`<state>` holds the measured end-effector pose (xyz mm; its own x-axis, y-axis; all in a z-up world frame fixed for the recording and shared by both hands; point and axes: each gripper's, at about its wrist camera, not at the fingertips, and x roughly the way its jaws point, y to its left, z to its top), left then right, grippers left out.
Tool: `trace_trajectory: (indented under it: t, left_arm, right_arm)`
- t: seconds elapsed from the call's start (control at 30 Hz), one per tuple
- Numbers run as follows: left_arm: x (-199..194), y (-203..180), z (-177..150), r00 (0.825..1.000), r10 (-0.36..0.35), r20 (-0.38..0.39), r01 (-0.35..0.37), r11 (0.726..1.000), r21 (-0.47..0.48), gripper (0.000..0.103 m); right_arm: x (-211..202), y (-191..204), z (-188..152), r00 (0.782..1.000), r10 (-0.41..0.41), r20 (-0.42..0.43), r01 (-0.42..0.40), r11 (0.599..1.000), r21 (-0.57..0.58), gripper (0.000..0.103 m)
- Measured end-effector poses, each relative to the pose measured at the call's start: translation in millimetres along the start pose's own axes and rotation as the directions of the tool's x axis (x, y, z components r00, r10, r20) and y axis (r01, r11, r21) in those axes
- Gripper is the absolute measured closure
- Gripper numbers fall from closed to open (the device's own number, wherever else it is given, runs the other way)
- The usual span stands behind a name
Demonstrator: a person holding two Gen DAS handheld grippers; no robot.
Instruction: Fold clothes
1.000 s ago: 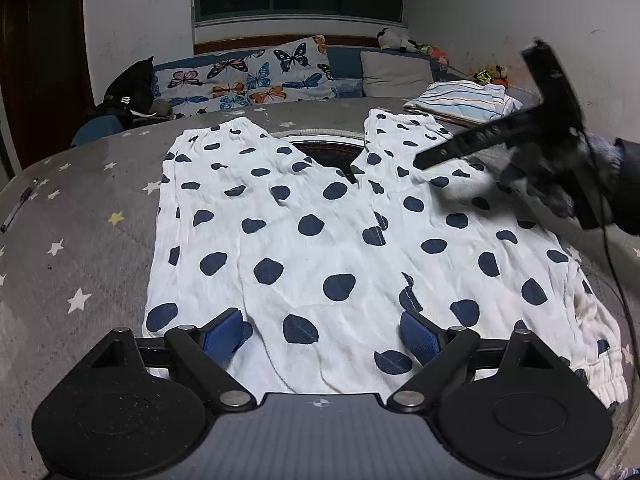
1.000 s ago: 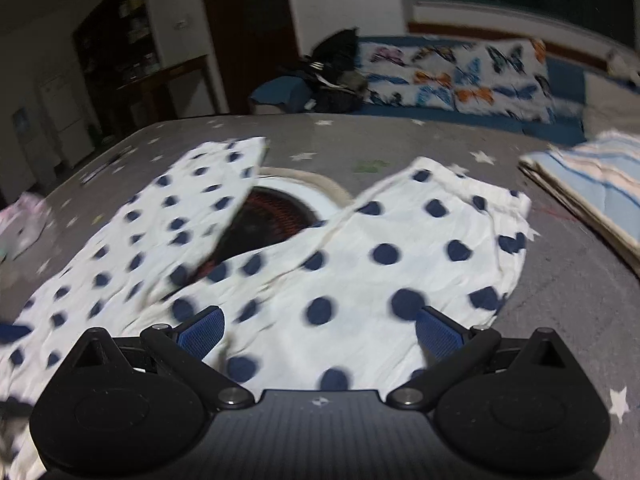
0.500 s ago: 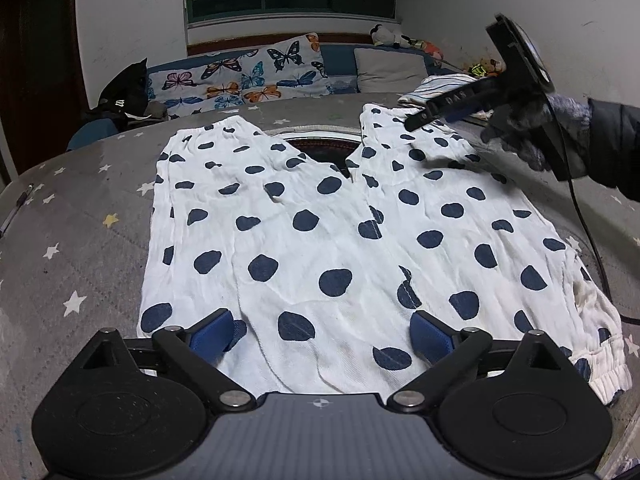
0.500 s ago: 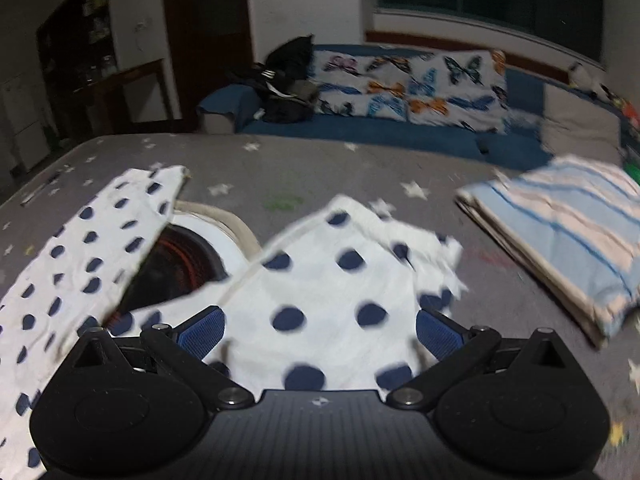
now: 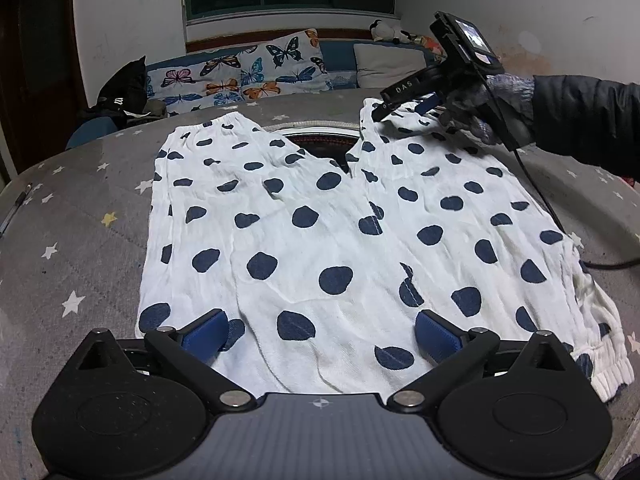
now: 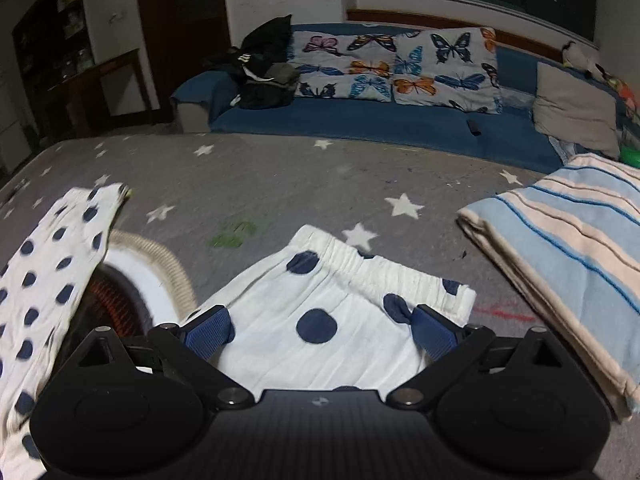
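Note:
White trousers with navy dots [image 5: 320, 220] lie flat on the grey star-print table [image 5: 80, 240], legs pointing away. My left gripper [image 5: 320, 332] hovers over the near waist edge. Its jaws are opening, and the cloth lies under the gap with neither blue pad pressing on it. My right gripper [image 5: 400, 106], held by a gloved hand in a dark sleeve, sits at the far cuff of the right leg. In the right wrist view it [image 6: 320, 328] stands open over that elastic cuff [image 6: 360, 276], and the other leg [image 6: 48, 280] lies at the left.
A round dark opening with a beige rim [image 6: 160, 276] shows between the legs. Folded blue-striped cloth [image 6: 560, 248] lies at the table's far right. A black cable [image 5: 556, 216] trails from the right gripper. A pen [image 5: 14, 208] rests at the left edge. A sofa [image 6: 380, 128] stands behind.
The right gripper has travelled along the right leg to its far cuff. The left gripper stayed in place and its jaws spread a little wider.

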<state>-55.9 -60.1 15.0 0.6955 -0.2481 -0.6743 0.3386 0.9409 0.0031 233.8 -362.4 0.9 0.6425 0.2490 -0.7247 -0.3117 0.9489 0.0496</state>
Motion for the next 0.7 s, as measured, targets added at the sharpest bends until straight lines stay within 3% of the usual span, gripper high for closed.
trace_trajectory:
  t: [0.43,0.7]
  left_arm:
    - [-10.3,-2.9,5.0,0.999,0.01,0.031,-0.011,1.0,0.005,0.0]
    - [-32.8,-41.5,3.9,0.992,-0.103,0.076,0.096,0.991,0.088,0.003]
  right_arm:
    - [-67.6,-0.7,-12.3,0.999,-0.032,0.016,0.033,0.999,-0.038,0.004]
    - [-105.9,-0.4,-54.2,0.999,-0.046,0.003,0.046,0.999,-0.028,0.003]
